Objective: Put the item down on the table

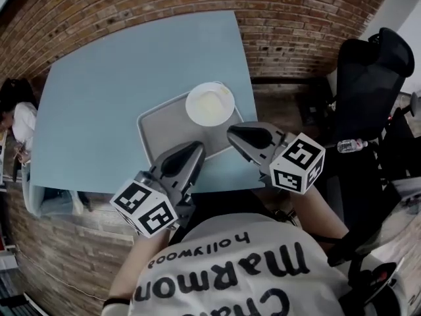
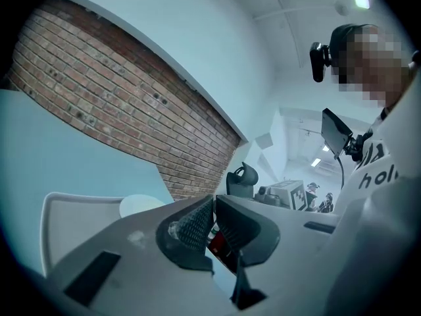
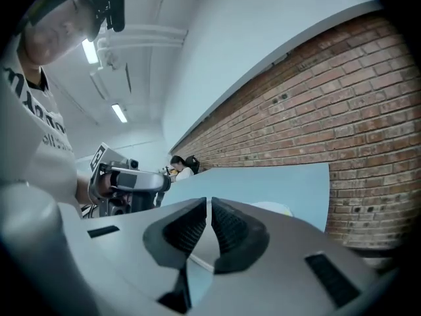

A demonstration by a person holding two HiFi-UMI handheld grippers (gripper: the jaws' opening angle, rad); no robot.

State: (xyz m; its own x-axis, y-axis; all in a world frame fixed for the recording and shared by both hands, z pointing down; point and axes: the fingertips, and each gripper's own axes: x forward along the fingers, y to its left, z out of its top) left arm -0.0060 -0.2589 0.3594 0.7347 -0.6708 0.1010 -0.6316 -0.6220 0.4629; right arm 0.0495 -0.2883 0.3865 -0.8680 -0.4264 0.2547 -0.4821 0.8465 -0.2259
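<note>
Two grippers appear in the head view: we see the left gripper (image 1: 197,149) and the right gripper (image 1: 233,134) side by side over the near edge of a grey tray (image 1: 158,127). The tray lies flat on the pale blue table (image 1: 99,97), with a white plate (image 1: 210,103) in its far right corner. In the left gripper view we find the ribbed jaws clenched together with nothing between them, tray and plate beyond at the left. In the right gripper view we likewise find the jaws closed and empty, the table reaching toward a brick wall (image 3: 342,110).
</note>
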